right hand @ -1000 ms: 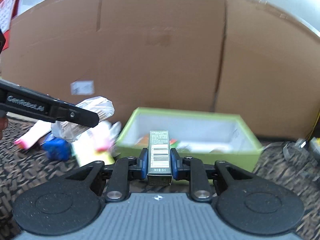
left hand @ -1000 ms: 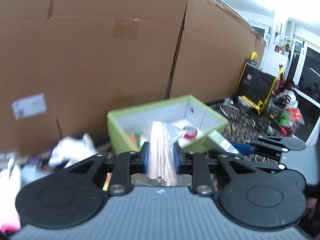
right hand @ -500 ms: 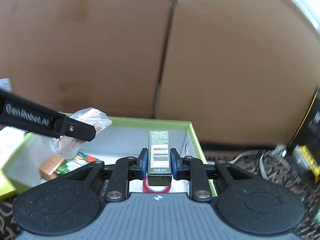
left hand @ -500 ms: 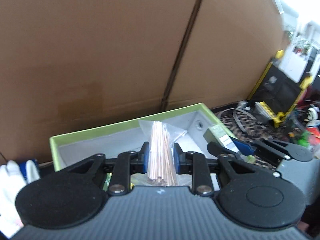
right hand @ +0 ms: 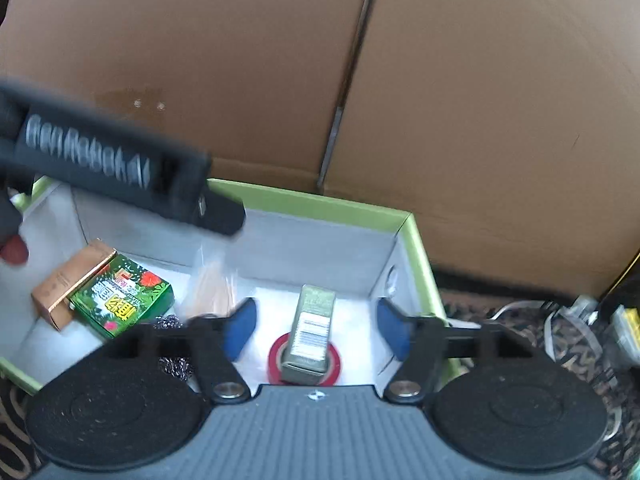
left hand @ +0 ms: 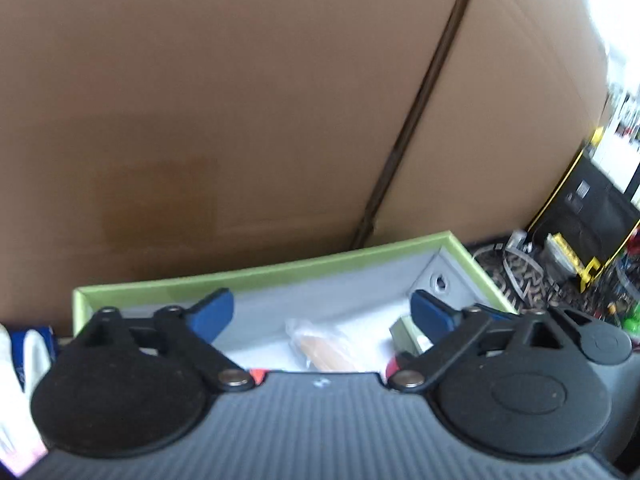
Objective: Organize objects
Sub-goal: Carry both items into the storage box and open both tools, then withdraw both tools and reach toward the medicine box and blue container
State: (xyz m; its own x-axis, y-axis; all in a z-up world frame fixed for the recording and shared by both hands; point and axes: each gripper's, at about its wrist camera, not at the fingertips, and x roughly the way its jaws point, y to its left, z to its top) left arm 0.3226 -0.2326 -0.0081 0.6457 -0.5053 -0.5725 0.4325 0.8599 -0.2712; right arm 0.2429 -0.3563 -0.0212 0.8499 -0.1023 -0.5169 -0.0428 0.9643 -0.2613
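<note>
Both wrist cameras are looking forward and down, close over the same green box (left hand: 280, 270) (right hand: 416, 240).

place: cluttered storage or workroom | evidence: tall cardboard boxes (left hand: 240, 120) filling frame; patterned carpet (right hand: 520, 320), cables, gear lower right

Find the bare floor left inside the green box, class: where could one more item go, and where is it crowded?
In the green box, bare white floor lies between the olive carton on the red tape roll and the right wall. The left is crowded: copper box, green packet, bagged sticks, scourer.
</note>
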